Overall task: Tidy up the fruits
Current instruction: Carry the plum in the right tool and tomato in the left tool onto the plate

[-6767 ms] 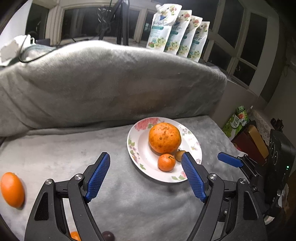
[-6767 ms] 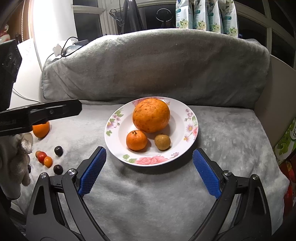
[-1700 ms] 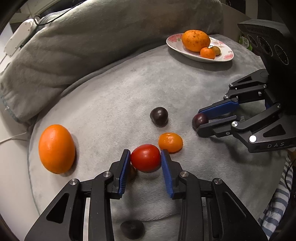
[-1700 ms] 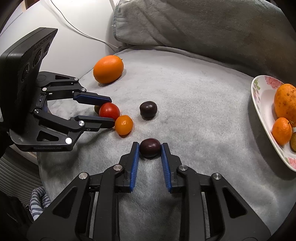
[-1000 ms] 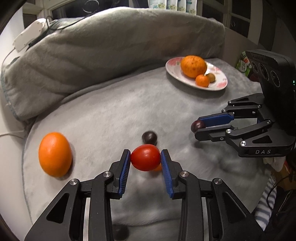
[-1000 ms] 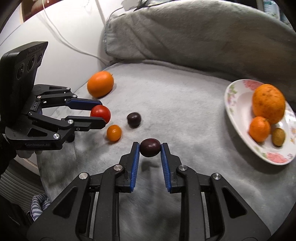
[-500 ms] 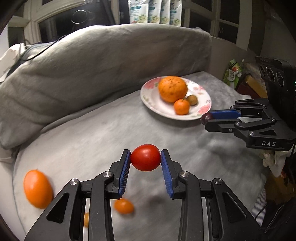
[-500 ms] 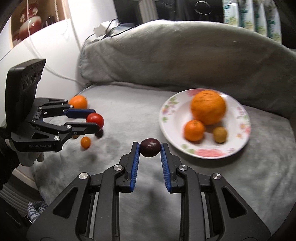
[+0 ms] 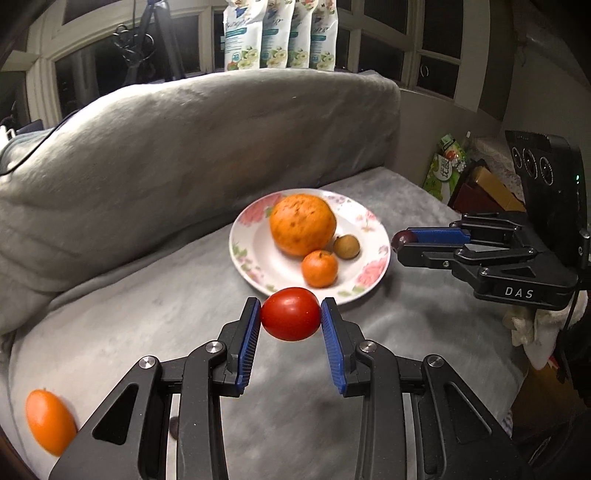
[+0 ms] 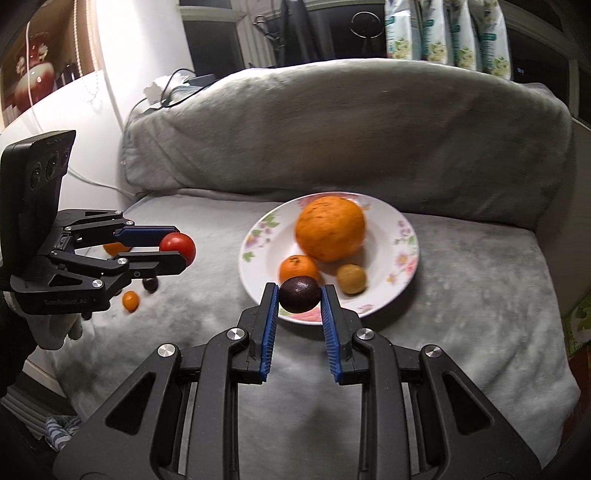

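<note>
Nearest in the left wrist view: left gripper (image 9: pixel 290 314) clamped on a red tomato (image 9: pixel 290 314), blue pads pressing both flanks, fruit lifted clear of the grey blanket (image 9: pixel 177 295). Just beyond it, the near rim of the floral plate (image 9: pixel 373 273). On that plate: a small mandarin (image 9: pixel 320 268) closest, a brownish round fruit (image 9: pixel 346 247) just right of it, a big speckled orange (image 9: pixel 302 224) behind both, touching or nearly so. Off to the right, level with the plate: right gripper (image 9: pixel 399 243) pinching a dark plum (image 9: pixel 399 238) at its tips, just past the plate's right edge. Down at the lower left, on the blanket: a lone oval orange (image 9: pixel 50 422), well apart from the plate. Further back, a blanket-covered backrest; on the sill behind it, a row of pouches (image 9: pixel 280 33) against dark windows.

Now from the right wrist: same plum squeezed tight between the blue pads, hanging over the plate's near rim, mandarin right behind it. Out left, tomato in the other claw, above the blanket and short of the plate. Below that claw, on the blanket: a tiny orange fruit (image 10: pixel 130 300) and a small dark fruit (image 10: pixel 150 284), close together. Gloved hand (image 10: pixel 55 328) under the left gripper's body.
</note>
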